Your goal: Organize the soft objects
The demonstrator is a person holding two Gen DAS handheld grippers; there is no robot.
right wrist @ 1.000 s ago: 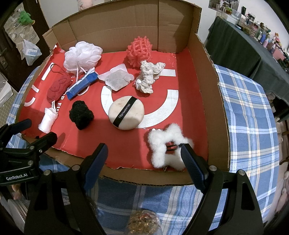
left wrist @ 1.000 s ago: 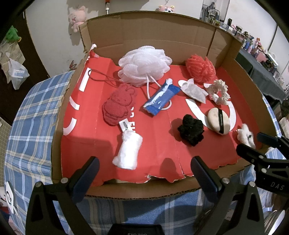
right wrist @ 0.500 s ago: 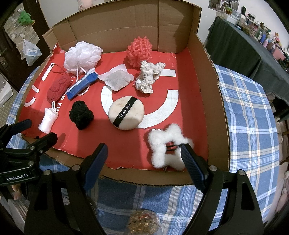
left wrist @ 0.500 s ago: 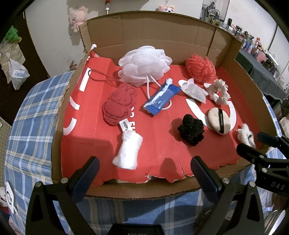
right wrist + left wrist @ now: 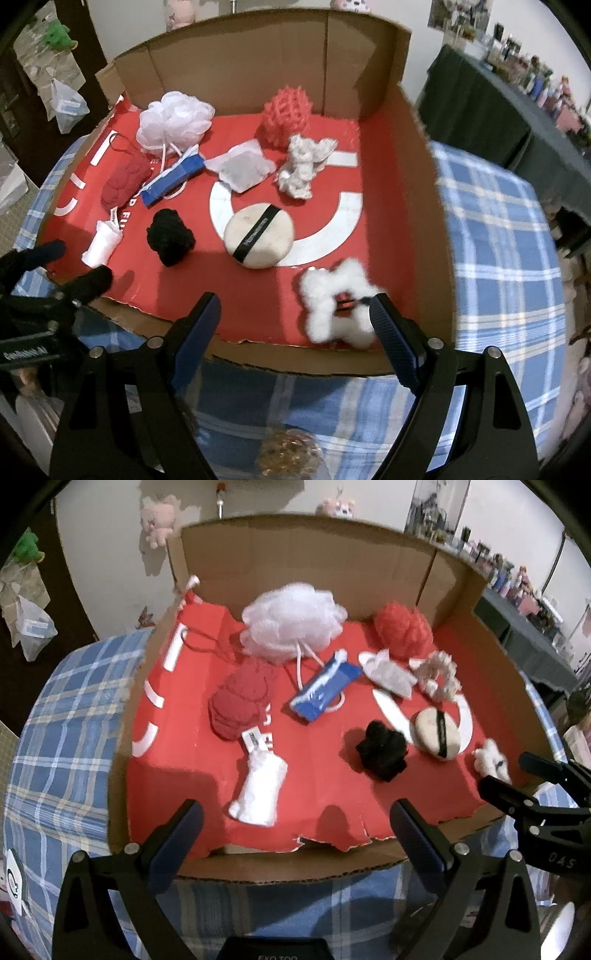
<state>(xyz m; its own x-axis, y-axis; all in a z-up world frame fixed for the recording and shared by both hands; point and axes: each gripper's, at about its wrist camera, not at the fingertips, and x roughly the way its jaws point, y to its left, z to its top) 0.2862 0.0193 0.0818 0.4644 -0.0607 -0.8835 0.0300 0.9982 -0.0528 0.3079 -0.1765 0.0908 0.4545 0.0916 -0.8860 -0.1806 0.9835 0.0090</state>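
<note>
A worktop (image 5: 491, 236) in blue plaid cloth carries an open cardboard box (image 5: 303, 568) lined with a red sheet (image 5: 325, 775), on which the soft things lie apart from one another. At the back wall sit a white bath pouf (image 5: 293, 622) and, to its right, a red mesh ball (image 5: 286, 114). In front of the pouf lie a red knitted bunny (image 5: 242, 701) and a blue packet (image 5: 325, 688); a clear pouch (image 5: 242, 168) and a cream knitted scrunchie (image 5: 304, 166) lie before the red ball. Nearer the open front edge rest a round beige puff (image 5: 260, 234) with a black band, a black scrunchie (image 5: 170, 236) to its left, and a rolled white cloth (image 5: 260, 790) at the left. A white fluffy clip (image 5: 334, 304) lies at the front right corner, just beside the right gripper's (image 5: 293, 325) right finger. Both the left gripper (image 5: 295, 830) and the right one hang at the box's front edge with fingers spread wide, holding nothing.
</note>
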